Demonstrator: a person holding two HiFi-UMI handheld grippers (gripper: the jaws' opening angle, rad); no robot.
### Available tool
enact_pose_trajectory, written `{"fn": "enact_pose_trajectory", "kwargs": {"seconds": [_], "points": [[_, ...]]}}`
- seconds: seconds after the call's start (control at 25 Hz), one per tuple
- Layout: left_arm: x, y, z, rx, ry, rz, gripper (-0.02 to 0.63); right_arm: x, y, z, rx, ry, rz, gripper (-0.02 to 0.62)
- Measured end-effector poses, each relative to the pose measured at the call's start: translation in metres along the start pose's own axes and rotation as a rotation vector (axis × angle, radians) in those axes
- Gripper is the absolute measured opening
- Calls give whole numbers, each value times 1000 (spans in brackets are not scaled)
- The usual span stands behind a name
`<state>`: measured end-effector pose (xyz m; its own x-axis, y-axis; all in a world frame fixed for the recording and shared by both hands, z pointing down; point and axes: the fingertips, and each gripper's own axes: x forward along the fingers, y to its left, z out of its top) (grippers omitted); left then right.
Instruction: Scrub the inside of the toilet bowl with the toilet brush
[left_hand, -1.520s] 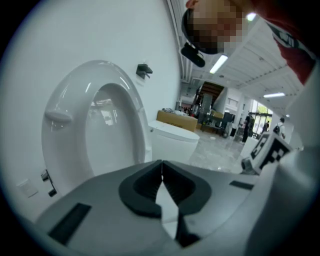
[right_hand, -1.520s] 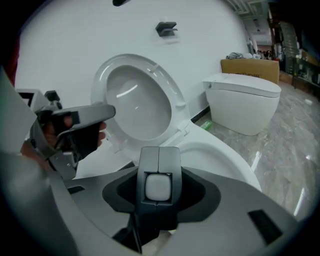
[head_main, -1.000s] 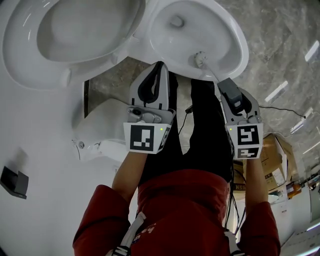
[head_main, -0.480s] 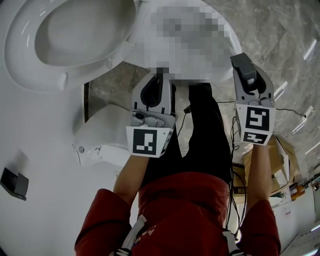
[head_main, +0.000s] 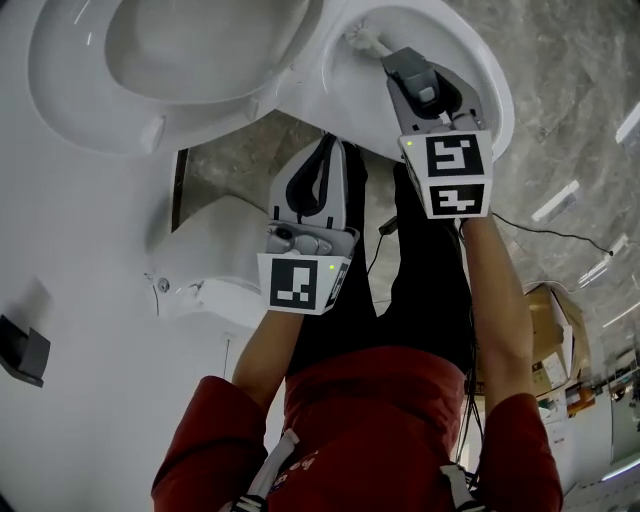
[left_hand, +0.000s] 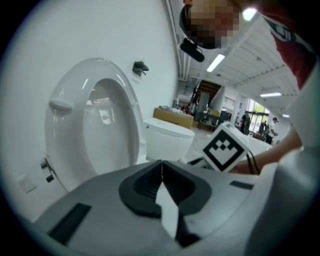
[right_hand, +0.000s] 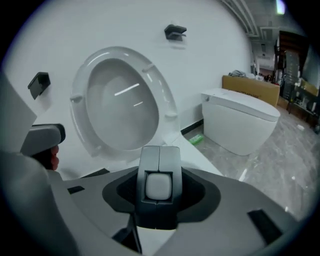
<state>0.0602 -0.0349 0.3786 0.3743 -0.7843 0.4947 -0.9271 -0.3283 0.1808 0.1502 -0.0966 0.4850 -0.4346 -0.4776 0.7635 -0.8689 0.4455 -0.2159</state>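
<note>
Grey brush handle (right_hand: 159, 186) tight between right gripper (head_main: 418, 80) jaws; left gripper (left_hand: 161, 166) jaws together.

Wall (right_hand: 225, 45): plain white, bearing small black brackets (right_hand: 175, 31).
Floor (right_hand: 280, 170): grey veined marble.
Furniture: second white toilet (right_hand: 242, 122); cardboard box (right_hand: 252, 87) behind it.
Light: bright ceiling strips (left_hand: 216, 62).

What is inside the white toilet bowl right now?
The white bristled head of the toilet brush shows inside the white ceramic toilet bowl, near its wall. The grey right gripper, clamped on the brush's handle, covers the bowl's middle, so any water or drain is hidden.
</note>
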Motion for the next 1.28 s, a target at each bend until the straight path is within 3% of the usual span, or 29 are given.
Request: {"fn": "enact_pose_trajectory", "kwargs": {"seconds": [0.16,0.32,0.6,0.76,0.96,1.16,1.28], "points": [[-4,13,-5,-10,5,21,-2,0,35,-43,-30,90,72,178],[-2,15,-6,-12,7,23,-2,-21,32,-83,-36,165,72,178],[6,-2,-6,-6,9,-9,-2,-72,-42,-125,-33,258,-84,177],[9,-11,-7,-2,13,-25,-2,-87,-83,-117,25,222,-153,178],[8,-11,-6,5,1,-24,-2,-54,-87,-76,34,117,-174,178],[2,2,-11,7,24,-3,-2,5,-54,-32,148,15,-63,178],[-1,11,-12,-2,14,18,-2,29,-25,-35,137,75,-10,178]]}}
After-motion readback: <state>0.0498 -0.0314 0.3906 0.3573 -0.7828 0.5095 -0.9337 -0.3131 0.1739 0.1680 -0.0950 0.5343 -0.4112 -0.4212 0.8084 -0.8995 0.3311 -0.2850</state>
